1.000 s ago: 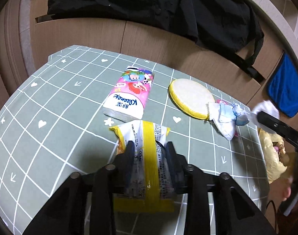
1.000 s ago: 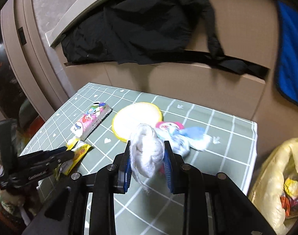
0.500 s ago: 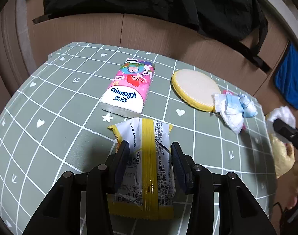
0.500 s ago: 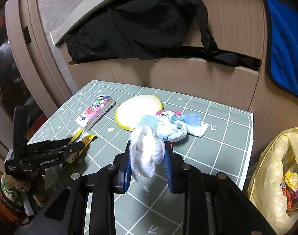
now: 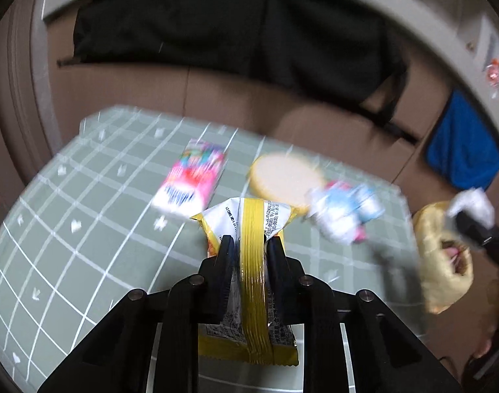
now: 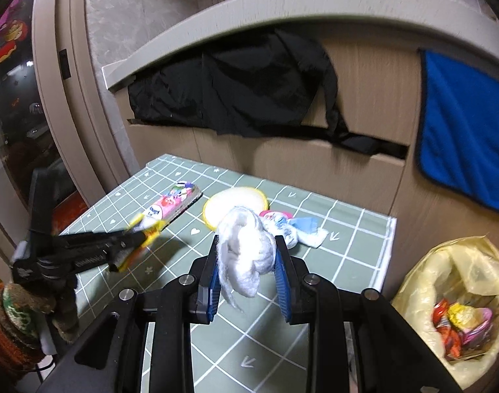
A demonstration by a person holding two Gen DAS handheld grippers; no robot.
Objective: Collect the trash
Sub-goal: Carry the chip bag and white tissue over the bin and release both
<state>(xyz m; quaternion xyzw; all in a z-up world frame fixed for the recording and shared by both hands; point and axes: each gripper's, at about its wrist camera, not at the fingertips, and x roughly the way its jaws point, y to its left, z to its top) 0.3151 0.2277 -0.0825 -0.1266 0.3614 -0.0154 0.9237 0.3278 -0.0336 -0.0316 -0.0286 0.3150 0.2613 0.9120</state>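
Left tongs [image 5: 248,245] just closed on yellow snack wrapper [image 5: 249,281], now lifted off tabletop [image 5: 85,229]. Right tongs [image 6: 246,255] clamping white wad [image 6: 246,255]. Both ready for trash bag [image 6: 452,298].

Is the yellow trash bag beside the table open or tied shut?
Open. In the right wrist view the yellow trash bag has its mouth spread wide, and colourful wrappers show inside it.

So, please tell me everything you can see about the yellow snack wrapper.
The yellow snack wrapper looks like crinkled plastic film: white with small black print, yellow edges and a yellow band down its middle. It is pinched between the jaws of the left gripper, which have just been closing, and it appears lifted off the green checked table.
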